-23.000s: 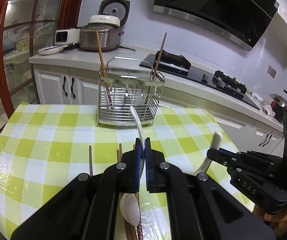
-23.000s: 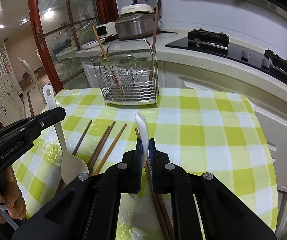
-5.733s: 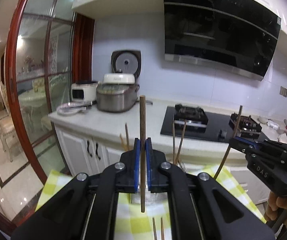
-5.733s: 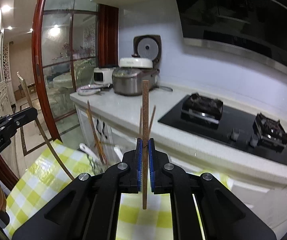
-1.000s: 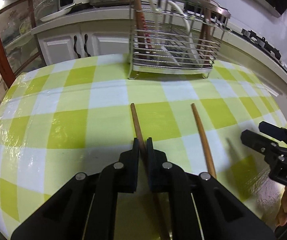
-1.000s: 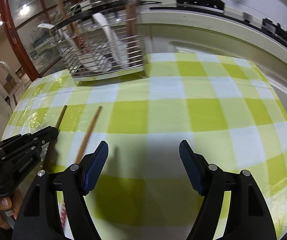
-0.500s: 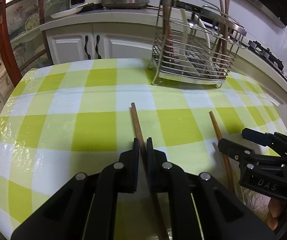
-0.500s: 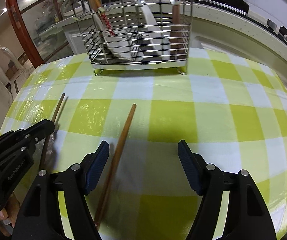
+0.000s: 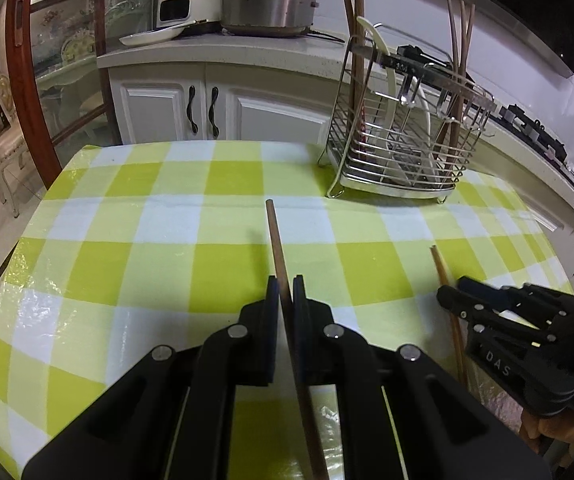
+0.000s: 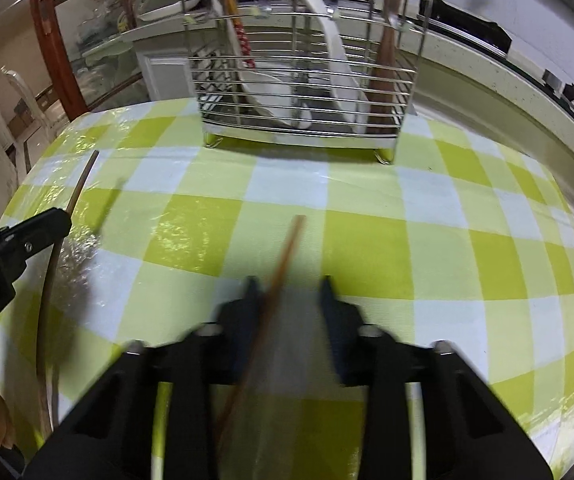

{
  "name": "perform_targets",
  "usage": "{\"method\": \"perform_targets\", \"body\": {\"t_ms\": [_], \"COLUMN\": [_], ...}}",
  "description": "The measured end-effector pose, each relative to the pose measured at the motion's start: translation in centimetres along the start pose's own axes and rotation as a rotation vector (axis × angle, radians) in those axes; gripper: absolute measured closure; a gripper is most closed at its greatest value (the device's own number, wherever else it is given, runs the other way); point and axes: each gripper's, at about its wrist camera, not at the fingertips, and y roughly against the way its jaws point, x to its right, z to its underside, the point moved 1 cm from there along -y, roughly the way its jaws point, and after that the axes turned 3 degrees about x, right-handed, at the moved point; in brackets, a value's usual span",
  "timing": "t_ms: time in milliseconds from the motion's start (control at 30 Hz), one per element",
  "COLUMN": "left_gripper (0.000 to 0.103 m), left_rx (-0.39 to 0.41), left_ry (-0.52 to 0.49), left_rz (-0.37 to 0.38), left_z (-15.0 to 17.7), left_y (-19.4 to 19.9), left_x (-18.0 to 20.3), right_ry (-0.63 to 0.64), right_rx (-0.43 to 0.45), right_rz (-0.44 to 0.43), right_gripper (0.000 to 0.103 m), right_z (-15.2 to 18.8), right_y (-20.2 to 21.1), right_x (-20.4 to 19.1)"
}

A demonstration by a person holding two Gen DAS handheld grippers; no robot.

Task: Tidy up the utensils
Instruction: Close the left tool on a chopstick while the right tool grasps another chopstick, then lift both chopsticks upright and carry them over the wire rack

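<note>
The fingers [image 9: 273, 304] of the left gripper [image 9: 283, 296] are pressed together on a dark chopstick [image 9: 277, 246], which runs between the pads and out ahead over the green-and-white checked tablecloth [image 9: 159, 264]. The far tip looks slightly lifted off the cloth, though that is hard to tell for certain. Beyond it, to the right, stands the wire rack [image 9: 403, 148] at the far side of the table, already holding several chopsticks and a white spoon upright. At the right edge the right gripper [image 9: 453, 294] sits at a lighter chopstick [image 9: 441, 268] lying on the cloth.

From the right wrist, the fingers [image 10: 251, 292] of the right gripper [image 10: 287, 292] are blurred and closing, with a gap between them. The lighter chopstick [image 10: 285, 256] lies between them, close against the left finger; the pads do not yet look clamped on it. The wire rack [image 10: 307, 68] is straight ahead with two white spoons and brown chopsticks inside. At the left, the left gripper [image 10: 59, 218] holds the dark chopstick [image 10: 81, 184], its tip pointing toward the rack.

The job looks nearly finished: the rack is well stocked, and these two chopsticks are the only loose pieces visible on the table. What remains, by this reading, is to secure the right-hand grip, then carry both sticks to the rack and drop them in.
</note>
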Motion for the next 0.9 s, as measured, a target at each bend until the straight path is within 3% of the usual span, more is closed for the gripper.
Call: {"method": "perform_targets", "body": {"t_ms": [133, 900], "left_gripper": [0.096, 0.097], "left_rx": [0.007, 0.158], "left_ry": [0.003, -0.038], "left_rz": [0.007, 0.019], "left_z": [-0.2, -3.5], "left_y": [0.4, 7.3], "left_x": [0.1, 3.6], "right_ry": [-0.004, -0.076], "right_rx": [0.004, 0.197], "right_rz": [-0.036, -0.071], "right_gripper": [0.095, 0.095], "right_z": [0.1, -2.5], "right_y": [0.0, 9.0], "right_x": [0.0, 5.2]}}
